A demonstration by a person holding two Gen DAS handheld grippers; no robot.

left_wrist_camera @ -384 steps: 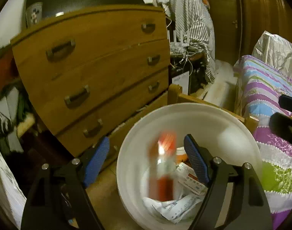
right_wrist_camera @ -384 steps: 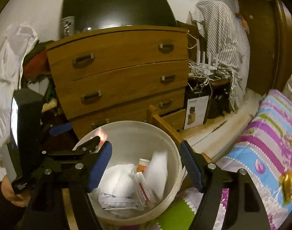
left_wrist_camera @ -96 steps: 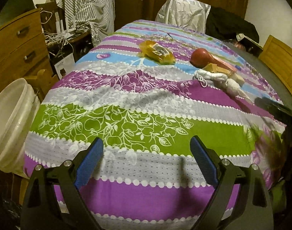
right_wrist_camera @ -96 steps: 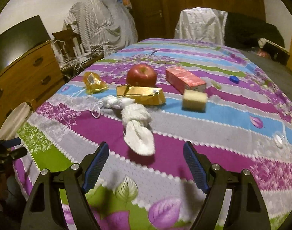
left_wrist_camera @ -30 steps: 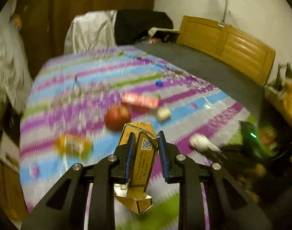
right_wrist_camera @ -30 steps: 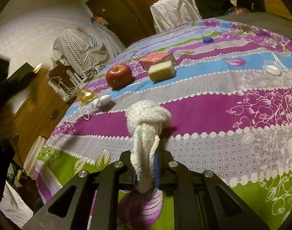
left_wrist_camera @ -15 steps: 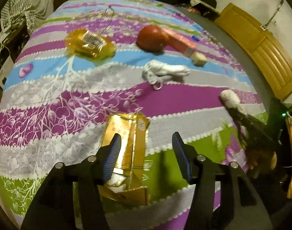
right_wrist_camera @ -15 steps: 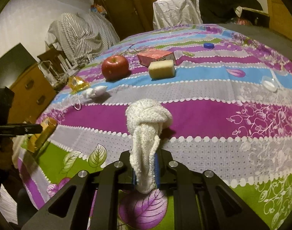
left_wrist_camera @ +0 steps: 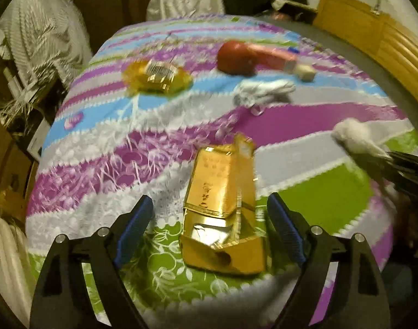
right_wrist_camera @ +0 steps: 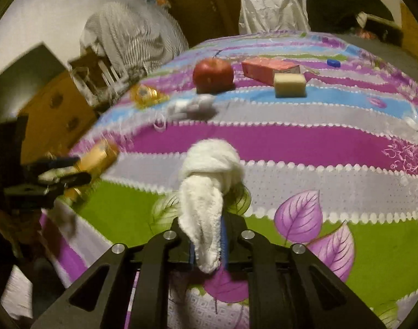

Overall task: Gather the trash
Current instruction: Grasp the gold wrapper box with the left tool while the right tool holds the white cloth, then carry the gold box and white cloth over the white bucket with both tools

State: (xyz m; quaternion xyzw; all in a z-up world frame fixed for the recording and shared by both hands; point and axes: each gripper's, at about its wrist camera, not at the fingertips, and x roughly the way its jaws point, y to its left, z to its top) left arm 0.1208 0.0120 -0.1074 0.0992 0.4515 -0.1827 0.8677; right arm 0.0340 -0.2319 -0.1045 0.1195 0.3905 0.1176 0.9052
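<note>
- Left wrist view: left gripper (left_wrist_camera: 206, 227) over the near edge of the bed (left_wrist_camera: 305, 120); jaws wide and opening, blue pads clear of the gold box (left_wrist_camera: 222, 208) that lies between them on the green stripe, its open end toward the camera.
- Bedspread striped purple, blue, grey, green, with leaf print; motion blur all over.
- Far half of bed: gold wrapper (left_wrist_camera: 157, 78) toward the left edge, apple (left_wrist_camera: 235, 57) mid, pink box (left_wrist_camera: 274, 57) just behind it, sponge (left_wrist_camera: 305, 70) beside the box's end, white rag (left_wrist_camera: 266, 91) nearer than the apple.
- Right edge: white cloth (left_wrist_camera: 354, 134) sticking out of the dark right gripper.
- Room: striped cloth draped at left, white cover beyond the far edge, wooden headboard (left_wrist_camera: 378, 41) at right, pale bucket rim (left_wrist_camera: 3, 252) off the near left corner.
- Right wrist view: right gripper (right_wrist_camera: 207, 249) nearly closed, jaws easing open, the knotted cloth (right_wrist_camera: 209, 189) pinched between the pads, knot end out front above the bed (right_wrist_camera: 318, 139).
- Near left corner: left gripper (right_wrist_camera: 61, 174) with the gold box (right_wrist_camera: 96, 157) lying at its tips.
- Far side: apple (right_wrist_camera: 213, 74), pink box (right_wrist_camera: 269, 69), sponge (right_wrist_camera: 289, 84) in front of the box, blue cap (right_wrist_camera: 333, 62) toward the right edge, wrapper (right_wrist_camera: 144, 94) and rag (right_wrist_camera: 189, 106) toward the left edge.
- Room: dresser (right_wrist_camera: 58, 109) off the left edge, striped cloth and white cover behind, dark wooden door at back.
</note>
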